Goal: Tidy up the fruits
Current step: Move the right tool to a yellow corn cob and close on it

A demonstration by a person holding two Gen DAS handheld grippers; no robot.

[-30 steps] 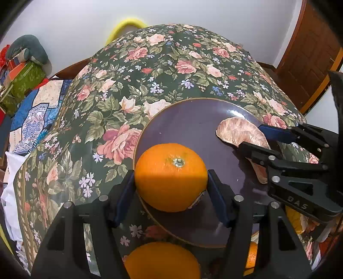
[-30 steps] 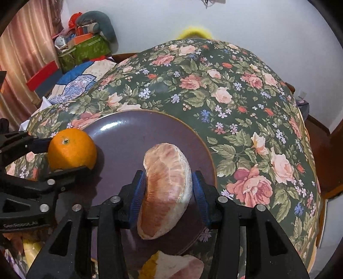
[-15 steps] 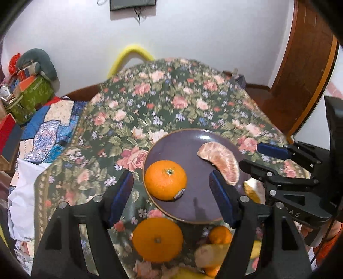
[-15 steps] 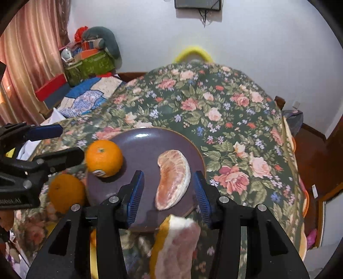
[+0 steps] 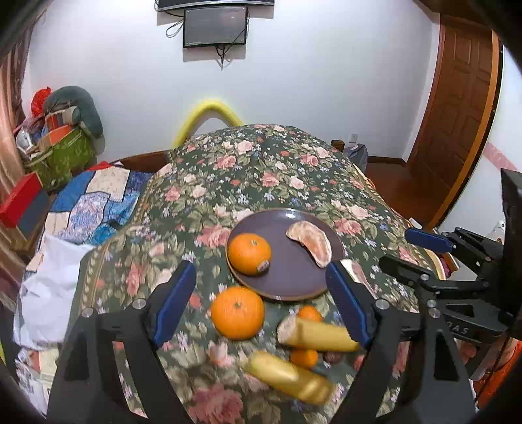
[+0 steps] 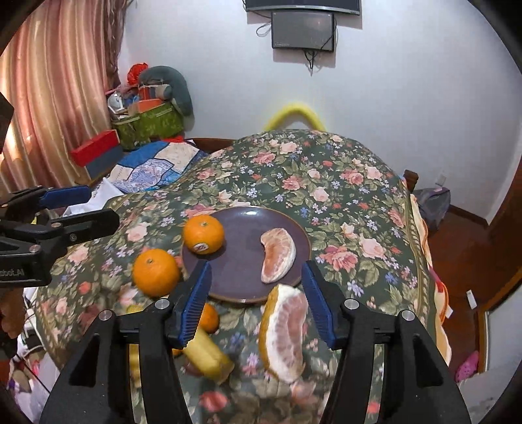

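A dark purple plate (image 5: 287,280) (image 6: 241,287) on the floral cloth holds an orange (image 5: 249,252) (image 6: 204,233) and a peeled pomelo segment (image 5: 311,242) (image 6: 277,254). A second orange (image 5: 237,312) (image 6: 156,272), small tangerines (image 5: 309,313), two bananas (image 5: 314,332) (image 6: 207,355) and a pomelo wedge with rind (image 6: 285,332) lie on the cloth in front of the plate. My left gripper (image 5: 261,303) is open and empty, raised above the near fruit. My right gripper (image 6: 256,303) is open and empty, raised above the wedge.
The floral-covered table (image 6: 326,195) drops off on all sides. A patchwork blanket (image 5: 94,202) and boxes (image 6: 94,151) sit to the left. A wooden door (image 5: 456,114) stands at the right, a screen (image 5: 213,27) hangs on the wall.
Both grippers let go of the orange and the pomelo segment, opened, and pulled back and up from the plate. More of the near fruit has come into view.
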